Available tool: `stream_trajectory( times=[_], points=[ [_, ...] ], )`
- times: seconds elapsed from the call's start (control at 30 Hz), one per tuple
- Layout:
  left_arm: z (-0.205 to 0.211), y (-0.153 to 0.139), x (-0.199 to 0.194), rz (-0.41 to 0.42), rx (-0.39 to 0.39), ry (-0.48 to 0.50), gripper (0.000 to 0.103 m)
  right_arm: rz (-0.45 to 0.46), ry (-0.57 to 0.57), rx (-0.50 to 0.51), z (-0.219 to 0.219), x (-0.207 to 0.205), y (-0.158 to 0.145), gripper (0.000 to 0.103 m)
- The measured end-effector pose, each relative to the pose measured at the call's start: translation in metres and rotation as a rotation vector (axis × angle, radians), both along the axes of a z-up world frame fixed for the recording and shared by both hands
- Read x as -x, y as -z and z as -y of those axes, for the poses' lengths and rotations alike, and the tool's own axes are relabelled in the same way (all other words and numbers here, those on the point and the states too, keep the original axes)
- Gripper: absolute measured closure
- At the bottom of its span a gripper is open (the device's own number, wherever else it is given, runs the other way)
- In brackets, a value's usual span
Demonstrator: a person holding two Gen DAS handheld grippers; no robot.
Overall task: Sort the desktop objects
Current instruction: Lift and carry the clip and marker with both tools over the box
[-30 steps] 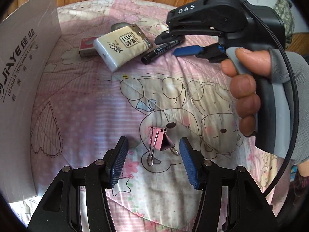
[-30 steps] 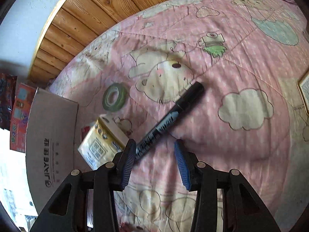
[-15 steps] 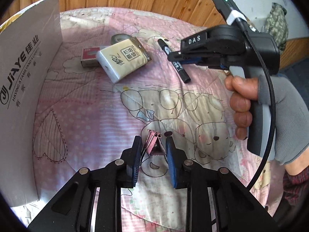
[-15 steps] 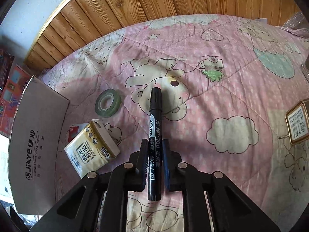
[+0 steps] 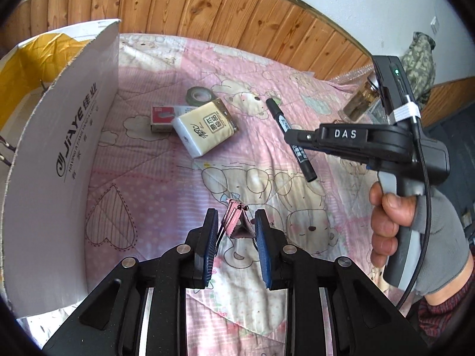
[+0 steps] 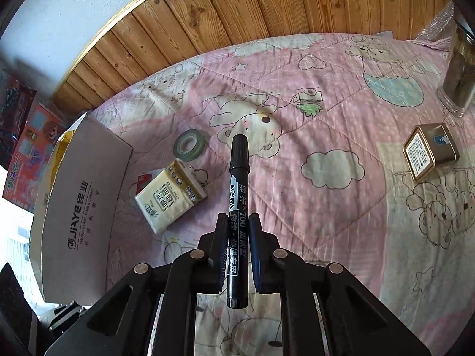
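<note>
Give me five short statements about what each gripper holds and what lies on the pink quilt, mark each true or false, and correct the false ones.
1. The right gripper is shut on the black marker pen. True.
2. The left gripper holds the green roll of tape. False: it is shut on the pink metal binder clip; the tape lies on the pink cartoon quilt.
3. The white and gold tissue pack lies on the quilt beside the small red box. True.
4. The gold rectangular tin sits inside the white cardboard box. False: it lies on the quilt, far from the box.
5. The marker is capped. True, as far as the right wrist view shows.
</note>
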State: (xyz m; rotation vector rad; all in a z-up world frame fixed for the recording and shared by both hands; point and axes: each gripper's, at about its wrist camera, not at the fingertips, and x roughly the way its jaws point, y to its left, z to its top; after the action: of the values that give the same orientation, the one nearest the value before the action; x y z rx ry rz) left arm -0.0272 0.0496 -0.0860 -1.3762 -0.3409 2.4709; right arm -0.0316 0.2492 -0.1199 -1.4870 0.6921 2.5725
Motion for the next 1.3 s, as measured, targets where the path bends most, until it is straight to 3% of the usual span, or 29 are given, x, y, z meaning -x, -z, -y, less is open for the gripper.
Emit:
stream_trajectory(
  times=[0.37,0.83,1.3],
  points=[
    [0.021,-0.029,-0.023,-0.043,0.001,-0.024,0.078,-0.007,-0.050,0.021,0.047,-0.030,-0.007,0.088],
    [0.065,-0.067,-0.045,-0.105,-0.047,-0.096,0.078,-0.058,-0.106,0.014,0.103,-0.057,-0.040,0.088],
    [0.123,-0.092,-0.057,-0.147,-0.100,-0.198,0.078,-0.142,-0.205,-0.005,0.161,-0.054,-0.090,0.088]
  ],
)
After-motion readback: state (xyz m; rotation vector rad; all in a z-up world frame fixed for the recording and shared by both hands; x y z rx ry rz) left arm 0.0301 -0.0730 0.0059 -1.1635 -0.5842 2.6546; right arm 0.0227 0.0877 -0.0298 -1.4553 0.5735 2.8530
